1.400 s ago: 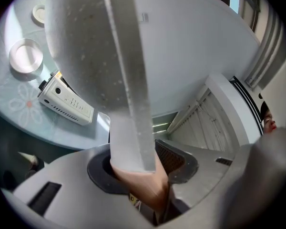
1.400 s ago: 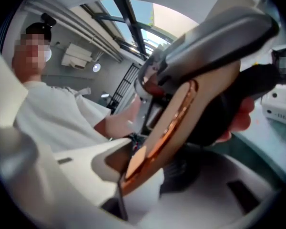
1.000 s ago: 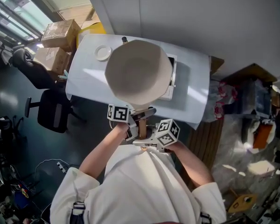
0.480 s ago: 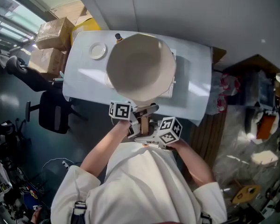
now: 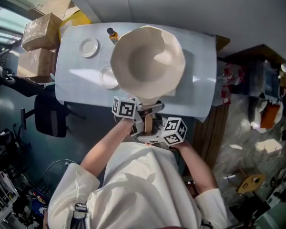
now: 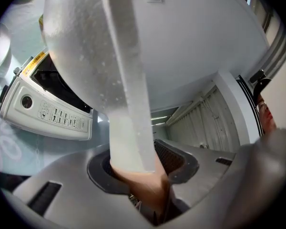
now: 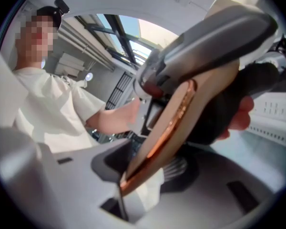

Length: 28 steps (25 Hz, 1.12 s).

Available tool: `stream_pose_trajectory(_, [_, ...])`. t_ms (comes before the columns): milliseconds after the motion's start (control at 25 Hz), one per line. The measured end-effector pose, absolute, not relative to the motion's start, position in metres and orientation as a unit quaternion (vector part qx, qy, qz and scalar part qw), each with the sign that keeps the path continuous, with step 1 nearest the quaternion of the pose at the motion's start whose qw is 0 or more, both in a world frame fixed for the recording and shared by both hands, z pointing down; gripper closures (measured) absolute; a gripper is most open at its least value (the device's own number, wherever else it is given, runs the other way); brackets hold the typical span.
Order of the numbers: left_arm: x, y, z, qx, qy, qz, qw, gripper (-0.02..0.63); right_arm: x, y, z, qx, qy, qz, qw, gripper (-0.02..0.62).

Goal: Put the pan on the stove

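The cream speckled round pan (image 5: 148, 61) had sunk nearer the pale counter (image 5: 202, 75) since a second earlier, hanging above the white stove (image 6: 47, 109), not yet set down. The jaws of the left gripper (image 5: 144, 114) and right gripper (image 5: 151, 135) both clamped its wooden handle (image 5: 148, 124).

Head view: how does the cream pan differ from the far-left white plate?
The cream faceted pan is deep with an angular rim; the small white plate is shallow and round. The pan is held above the pale blue table; the plate lies flat on it. Both are pale and empty.
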State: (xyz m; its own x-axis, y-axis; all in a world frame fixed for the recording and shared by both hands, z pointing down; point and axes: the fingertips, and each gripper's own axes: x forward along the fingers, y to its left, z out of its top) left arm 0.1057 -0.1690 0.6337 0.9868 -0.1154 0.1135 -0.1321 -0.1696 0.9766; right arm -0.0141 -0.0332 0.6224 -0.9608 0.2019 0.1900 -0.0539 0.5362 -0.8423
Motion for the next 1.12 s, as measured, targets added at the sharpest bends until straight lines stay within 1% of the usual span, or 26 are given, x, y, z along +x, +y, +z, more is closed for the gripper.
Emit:
stream_pose_trajectory(240, [0.112, -0.181, 0.658, 0.749, -0.06, 0.013, 0.66, 0.419, -0.014, -0.052, 0.641, -0.025, -0.857, 0.5, 0.124, 0.408])
stream_pose_trajectory(1120, [0.122, -0.213, 0.712, 0.736, -0.019, 0.036, 0.676, 0.413, -0.013, -0.096, 0.691, 0.012, -0.836, 0.536, 0.119, 0.408])
